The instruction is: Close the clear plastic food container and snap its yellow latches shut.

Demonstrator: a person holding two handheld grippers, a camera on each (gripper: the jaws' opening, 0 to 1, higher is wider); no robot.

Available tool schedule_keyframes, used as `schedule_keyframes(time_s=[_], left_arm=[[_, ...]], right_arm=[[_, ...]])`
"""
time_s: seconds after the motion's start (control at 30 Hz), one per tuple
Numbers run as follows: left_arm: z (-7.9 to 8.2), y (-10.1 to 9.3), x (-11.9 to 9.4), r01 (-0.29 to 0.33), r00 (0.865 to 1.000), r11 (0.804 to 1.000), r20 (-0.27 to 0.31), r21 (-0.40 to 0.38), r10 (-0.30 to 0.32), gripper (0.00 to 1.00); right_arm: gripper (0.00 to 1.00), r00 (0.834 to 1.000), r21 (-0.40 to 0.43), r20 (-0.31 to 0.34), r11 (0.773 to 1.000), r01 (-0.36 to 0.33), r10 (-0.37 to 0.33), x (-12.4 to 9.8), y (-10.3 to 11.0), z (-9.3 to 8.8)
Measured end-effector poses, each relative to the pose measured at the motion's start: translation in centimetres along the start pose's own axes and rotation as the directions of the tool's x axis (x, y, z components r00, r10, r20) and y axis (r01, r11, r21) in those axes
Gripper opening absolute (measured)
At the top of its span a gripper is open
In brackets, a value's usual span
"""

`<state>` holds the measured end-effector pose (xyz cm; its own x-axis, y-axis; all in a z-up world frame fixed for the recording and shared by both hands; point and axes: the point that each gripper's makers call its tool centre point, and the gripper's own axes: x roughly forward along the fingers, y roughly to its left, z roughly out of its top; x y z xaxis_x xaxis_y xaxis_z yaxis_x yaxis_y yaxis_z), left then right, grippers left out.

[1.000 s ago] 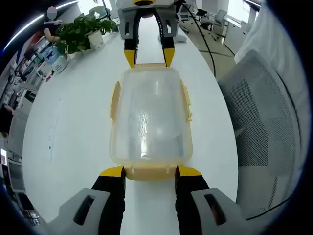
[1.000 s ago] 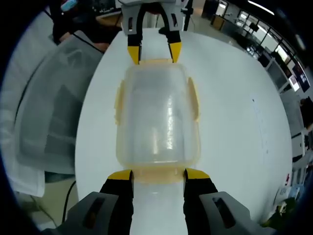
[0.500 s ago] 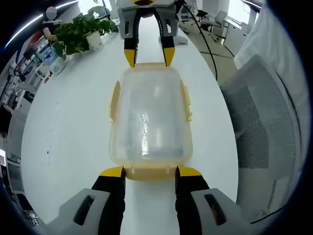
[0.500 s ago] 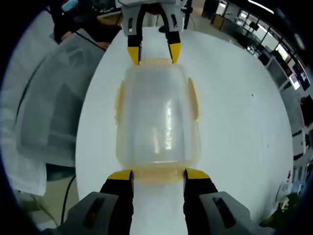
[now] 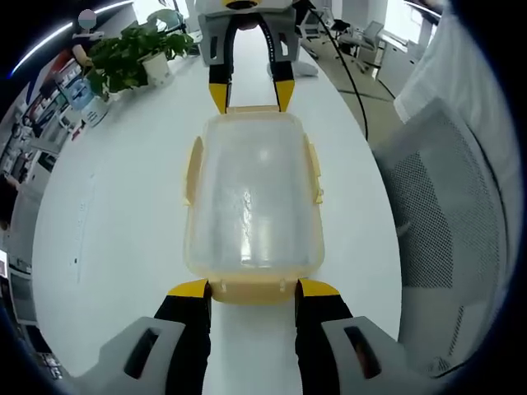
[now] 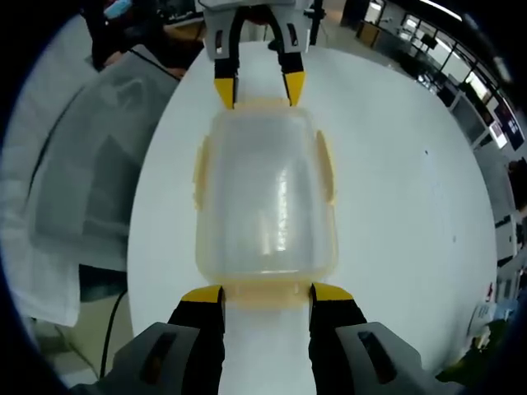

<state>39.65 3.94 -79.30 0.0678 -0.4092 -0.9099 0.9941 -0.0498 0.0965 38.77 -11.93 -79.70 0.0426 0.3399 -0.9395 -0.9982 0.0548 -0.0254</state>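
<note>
On white tabletop (image 5: pixel 107 214), clear container (image 5: pixel 251 197) sits lid-on between both tools. Left tool (image 5: pixel 251 288) spread, tips straddling near end latch (image 5: pixel 251 290); side latches (image 5: pixel 192 169) look flared out, unsnapped. Right tool (image 6: pixel 258 294) likewise spread around opposite end latch (image 6: pixel 263 293). Judged step: lid seated, latching pending. Next calls for pressing each end flap down till it clicks, then both sides.

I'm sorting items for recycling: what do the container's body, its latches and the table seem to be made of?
Container: clear, slightly frosted plastic; the table shows through. Latches: opaque pale yellow plastic, matte. Table: smooth white top, probably laminate; it carries only soft reflections.
</note>
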Motion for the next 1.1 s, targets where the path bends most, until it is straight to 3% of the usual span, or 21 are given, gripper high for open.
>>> schedule_keyframes(time_s=[1.1], left_arm=[[0.5, 0.3, 1.2, 0.077, 0.997, 0.996, 0.036, -0.034, -0.075, 0.39]], right_arm=[[0.39, 0.998, 0.027, -0.002, 0.998, -0.063, 0.063, 0.4, -0.2, -1.2]])
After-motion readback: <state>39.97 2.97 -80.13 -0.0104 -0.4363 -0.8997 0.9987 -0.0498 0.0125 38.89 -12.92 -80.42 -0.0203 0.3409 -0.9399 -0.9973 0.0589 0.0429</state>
